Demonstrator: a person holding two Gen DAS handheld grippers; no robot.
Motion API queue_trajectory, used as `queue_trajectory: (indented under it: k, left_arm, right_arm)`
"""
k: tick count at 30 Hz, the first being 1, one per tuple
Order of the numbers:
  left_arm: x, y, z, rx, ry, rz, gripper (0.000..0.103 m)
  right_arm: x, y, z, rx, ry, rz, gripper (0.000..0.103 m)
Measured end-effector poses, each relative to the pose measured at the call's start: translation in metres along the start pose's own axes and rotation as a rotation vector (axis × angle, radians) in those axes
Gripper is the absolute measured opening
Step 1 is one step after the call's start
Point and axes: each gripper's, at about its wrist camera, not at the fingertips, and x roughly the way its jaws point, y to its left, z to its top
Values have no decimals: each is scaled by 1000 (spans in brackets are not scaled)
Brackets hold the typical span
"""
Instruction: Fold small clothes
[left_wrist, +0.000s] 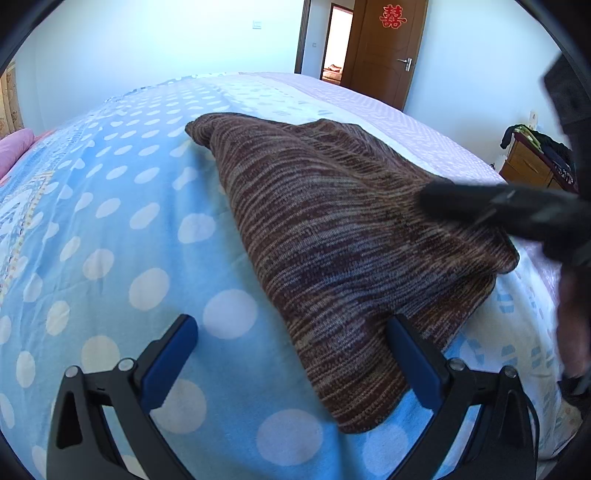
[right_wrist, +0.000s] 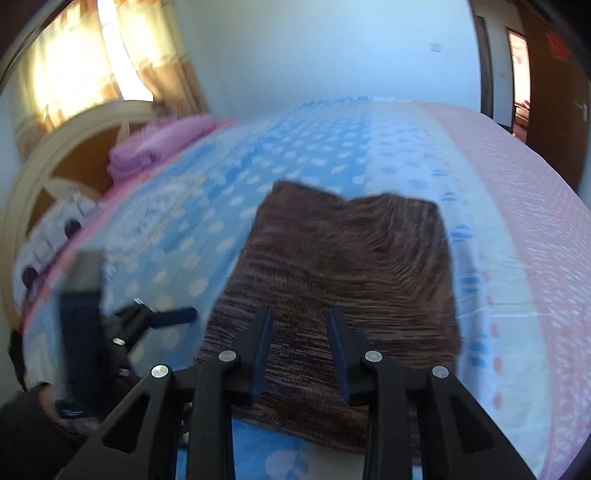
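A brown striped knitted garment (left_wrist: 343, 236) lies folded on the blue dotted bedsheet (left_wrist: 122, 229). My left gripper (left_wrist: 291, 328) is open just above its near left edge, with one finger over the sheet and one over the knit. In the right wrist view the garment (right_wrist: 351, 266) is a rough rectangle. My right gripper (right_wrist: 301, 317) hovers open and empty over its near edge, jaws partly apart. The right gripper shows blurred in the left wrist view (left_wrist: 509, 206), over the garment's right side. The left gripper (right_wrist: 162, 317) shows at lower left.
The bed fills both views, with a pink strip (left_wrist: 369, 107) along its right side. Pink pillows (right_wrist: 159, 144) and a headboard (right_wrist: 74, 147) are at the left. A wooden door (left_wrist: 384, 48) and a dresser with clothes (left_wrist: 535, 158) stand beyond the bed.
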Motion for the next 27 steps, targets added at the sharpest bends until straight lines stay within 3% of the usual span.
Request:
queue_trajectory:
  k: [3,10,12,14,16,17,19,22,27]
  left_arm:
    - [1,0,0,5,8,3,103]
    - [-2,0,2,5,9,7,103]
    - [-13,1,5,-9,-34,-9,103]
    - [-25,6,8,-51,-97,-47,103]
    - [-27,10,16,-92,-110,-75,103]
    - [-23,9,20,-96,-101,-80,103]
    - [-13,4,27,-75,-80,-72,103]
    - [3,-3,31,-44,-54,-61,103]
    - [19,10,29,-120,4,-126,98]
  right_arm:
    - [36,-2,-12,-4,99,-38,31]
    - [36,3,-17,-113,128,-56,32]
    - [24,-4,-14,-110,100,-11,33]
    - [-1,-15,-10,-99,-4,14,43]
    - [-26,-38,-4,-40,-120,24,51]
    - [-31,-50,1,-3,-144,32,60]
    - [-35,-78,9,73,-160,25,64]
    - [-22,-121,18,175,-137,-12,64]
    - [20,-163,21,298,-50,51,64]
